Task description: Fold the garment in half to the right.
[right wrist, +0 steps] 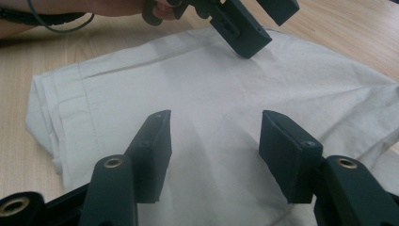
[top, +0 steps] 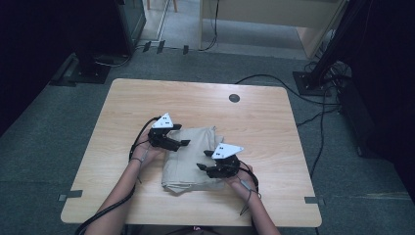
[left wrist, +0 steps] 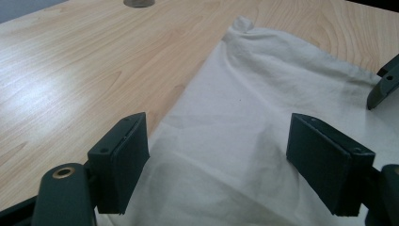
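Beige folded cloth [top: 188,156] lies lengthwise front-to-back on the table [top: 122,117].

The setting is looking like a lab or recording room rather than a home. A plain wooden table [top: 147,98] with a cable port [top: 234,98] is standing on grey carpet [top: 44,142], black cables [top: 318,127] are trailing across the floor, tape marks [top: 70,195] are sticking beside the table, and dark equipment stands [top: 313,81] are flanking it.
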{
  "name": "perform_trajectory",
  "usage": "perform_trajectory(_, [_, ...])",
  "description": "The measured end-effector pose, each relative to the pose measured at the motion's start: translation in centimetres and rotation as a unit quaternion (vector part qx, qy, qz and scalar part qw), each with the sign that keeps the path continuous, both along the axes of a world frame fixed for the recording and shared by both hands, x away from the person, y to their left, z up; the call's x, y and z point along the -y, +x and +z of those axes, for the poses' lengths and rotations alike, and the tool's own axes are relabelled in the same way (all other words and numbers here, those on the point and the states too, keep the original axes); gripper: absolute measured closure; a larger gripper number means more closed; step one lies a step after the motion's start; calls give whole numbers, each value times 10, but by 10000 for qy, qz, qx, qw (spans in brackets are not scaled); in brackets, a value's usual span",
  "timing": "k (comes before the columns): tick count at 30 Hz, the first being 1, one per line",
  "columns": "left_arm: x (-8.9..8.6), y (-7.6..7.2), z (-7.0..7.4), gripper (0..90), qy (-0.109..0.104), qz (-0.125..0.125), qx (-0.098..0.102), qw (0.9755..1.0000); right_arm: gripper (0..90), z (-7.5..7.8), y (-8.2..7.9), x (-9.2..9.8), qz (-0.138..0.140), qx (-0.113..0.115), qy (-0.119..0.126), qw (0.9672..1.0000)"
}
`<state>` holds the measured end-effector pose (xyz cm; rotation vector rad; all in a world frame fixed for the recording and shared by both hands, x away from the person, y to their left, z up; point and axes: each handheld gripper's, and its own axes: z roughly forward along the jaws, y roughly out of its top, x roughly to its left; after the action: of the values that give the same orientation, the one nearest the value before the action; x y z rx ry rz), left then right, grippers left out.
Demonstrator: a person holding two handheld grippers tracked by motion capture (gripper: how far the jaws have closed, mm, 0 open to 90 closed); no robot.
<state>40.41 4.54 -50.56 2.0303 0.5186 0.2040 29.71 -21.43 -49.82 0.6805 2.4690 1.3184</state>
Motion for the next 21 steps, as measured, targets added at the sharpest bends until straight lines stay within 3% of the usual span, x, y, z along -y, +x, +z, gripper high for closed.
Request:
perform_trajectory(7, [-6,-5,0,215,-5,146,57,9999,408,-9,3,3,-141,27,-225,9996])
perform_trajectory(12, [-11,-9,0,215,-60,236,30,9997,399,-19,2,10,-273,-231,-292,9989])
perform_trajectory(21, [-22,-12,-3,215,-27,386,-23,9992,387,-19,2,18,-292,-456,-258,9982])
